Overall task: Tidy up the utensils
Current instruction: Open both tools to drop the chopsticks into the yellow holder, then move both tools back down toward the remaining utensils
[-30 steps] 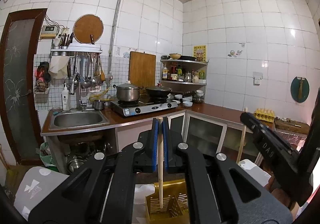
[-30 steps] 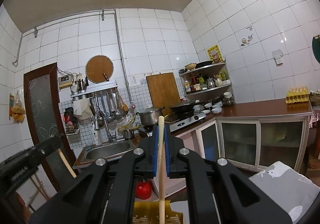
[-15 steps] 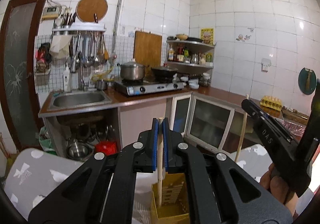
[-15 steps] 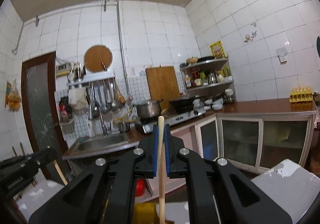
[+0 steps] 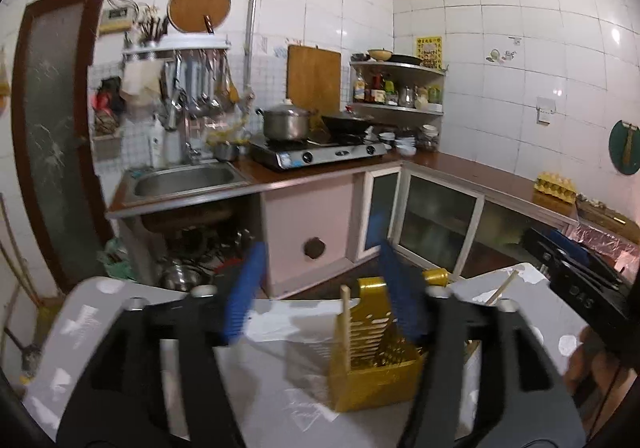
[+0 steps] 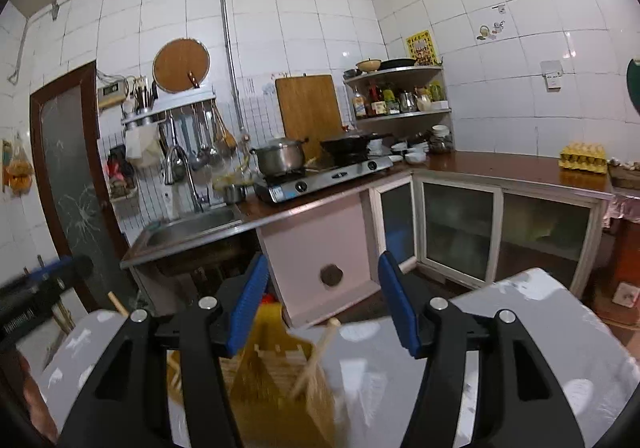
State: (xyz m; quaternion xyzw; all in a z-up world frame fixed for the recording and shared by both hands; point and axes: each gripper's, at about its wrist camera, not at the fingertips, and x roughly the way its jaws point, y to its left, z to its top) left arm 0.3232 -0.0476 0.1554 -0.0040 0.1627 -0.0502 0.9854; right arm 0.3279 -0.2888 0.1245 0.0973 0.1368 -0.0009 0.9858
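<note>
Both grippers, clamped on chopsticks a second ago, now spread wide: left gripper (image 5: 320,288), right gripper (image 6: 322,296). Chopsticks (image 5: 344,324) stand loose in gold holder (image 5: 376,380) on table (image 5: 260,380).

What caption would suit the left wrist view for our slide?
Open left gripper above a gold utensil holder with one wooden chopstick standing inside.

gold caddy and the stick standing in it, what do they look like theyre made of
The gold caddy looks like metallic-finish plastic or thin metal: shiny gold with slotted walls; I can't tell which. The stick, probably a chopstick, looks like bare pale wood or bamboo: matte tan, squared top end.
</note>
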